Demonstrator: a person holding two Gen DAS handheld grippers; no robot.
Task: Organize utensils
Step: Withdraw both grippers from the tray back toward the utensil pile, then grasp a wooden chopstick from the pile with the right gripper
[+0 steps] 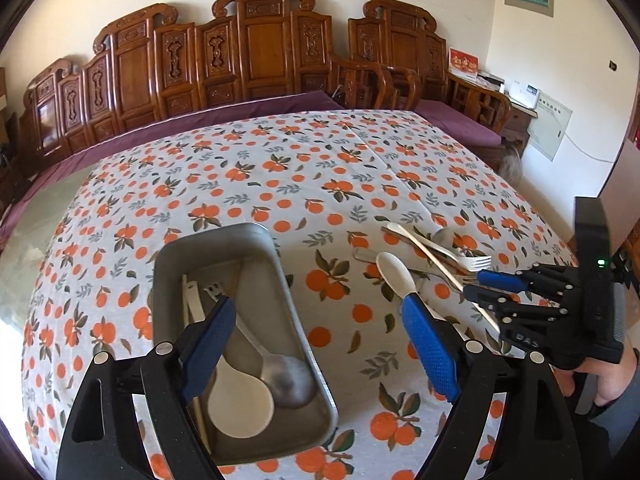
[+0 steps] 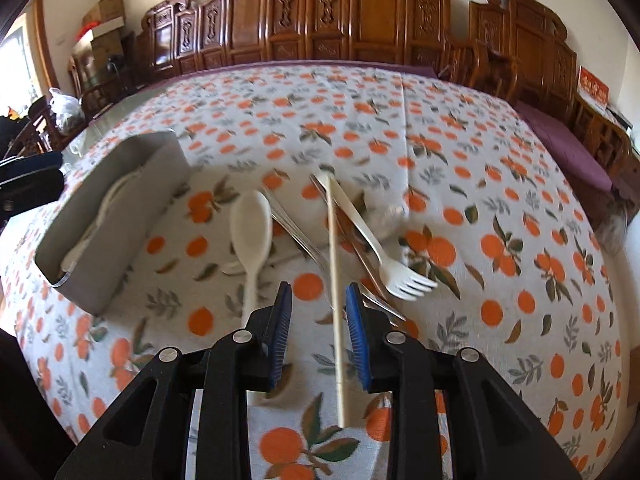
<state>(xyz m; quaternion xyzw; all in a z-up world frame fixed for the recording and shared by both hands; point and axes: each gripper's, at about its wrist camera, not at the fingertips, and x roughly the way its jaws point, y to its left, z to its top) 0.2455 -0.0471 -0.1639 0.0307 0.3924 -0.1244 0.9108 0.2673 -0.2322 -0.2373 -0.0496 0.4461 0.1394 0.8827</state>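
Observation:
A grey metal tray [image 1: 280,264] lies on the orange-print tablecloth and holds a white spoon [image 1: 240,396], a metal spoon [image 1: 288,380] and other utensils. My left gripper [image 1: 318,312] hangs over the tray's right rim, open wide and empty. To the right lies a loose pile: a white spoon [image 2: 252,224], a white fork [image 2: 384,256], metal utensil handles [image 2: 296,236] and a pale chopstick [image 2: 334,264]. My right gripper [image 2: 318,294] is low over the pile, partly open. The chopstick runs between its jaws, close to the right pad, not pinched.
The tray [image 2: 120,184] is at the left in the right wrist view. A carved wooden bench [image 1: 260,52] with a purple cushion runs behind the table. A person's hand [image 1: 612,380] holds the right gripper [image 1: 478,285]. Bare glass tabletop [image 1: 36,240] shows at the left.

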